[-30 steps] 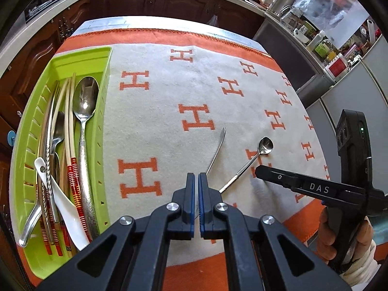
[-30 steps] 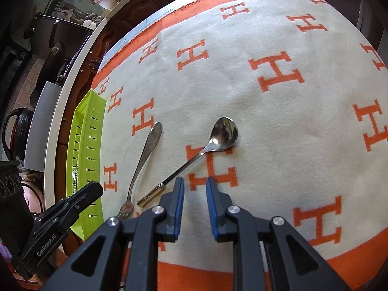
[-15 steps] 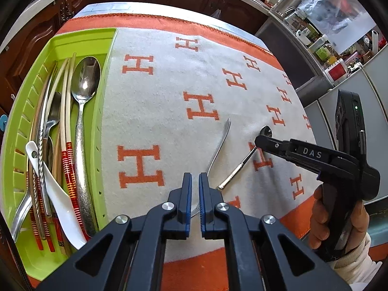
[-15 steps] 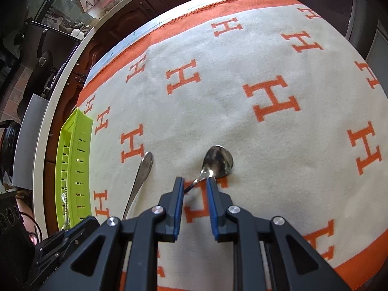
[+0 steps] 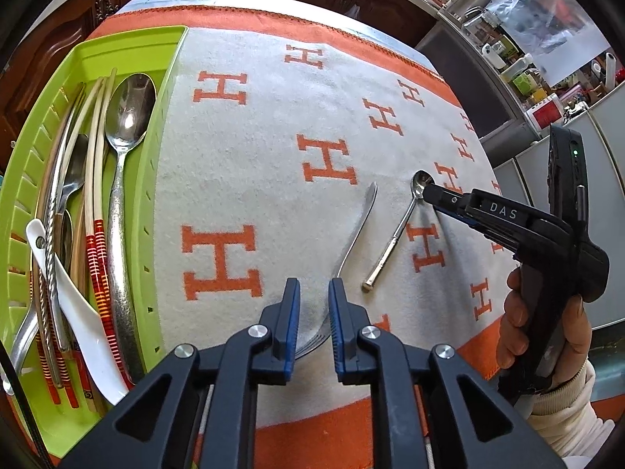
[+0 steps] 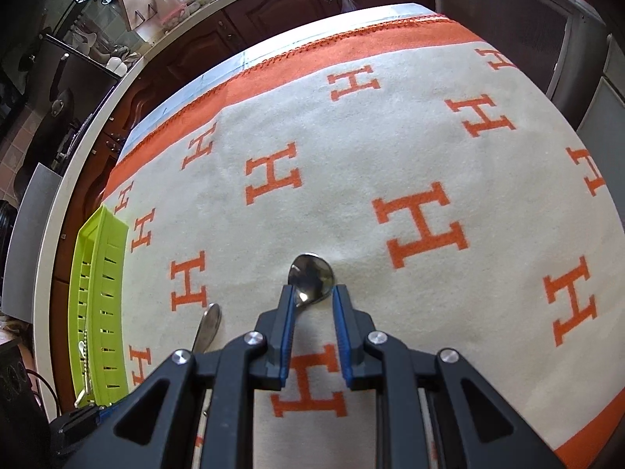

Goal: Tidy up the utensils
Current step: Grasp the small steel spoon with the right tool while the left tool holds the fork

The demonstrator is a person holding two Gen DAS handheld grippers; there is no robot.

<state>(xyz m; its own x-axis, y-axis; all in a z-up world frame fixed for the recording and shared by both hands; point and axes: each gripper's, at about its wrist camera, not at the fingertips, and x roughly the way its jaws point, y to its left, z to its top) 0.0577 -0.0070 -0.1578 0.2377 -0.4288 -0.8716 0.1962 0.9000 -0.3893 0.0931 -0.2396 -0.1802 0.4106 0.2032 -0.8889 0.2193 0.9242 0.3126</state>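
We hold our left gripper, its jaws just opening, astride the fork, and our right gripper open around the small spoon, both bound for the green tray.

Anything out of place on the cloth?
Yes: a fork and a small spoon lie loose and skewed on the cloth, outside the green tray that holds the other utensils.

fork tines: hidden behind left tongs
small spoon handle: hidden under right tongs
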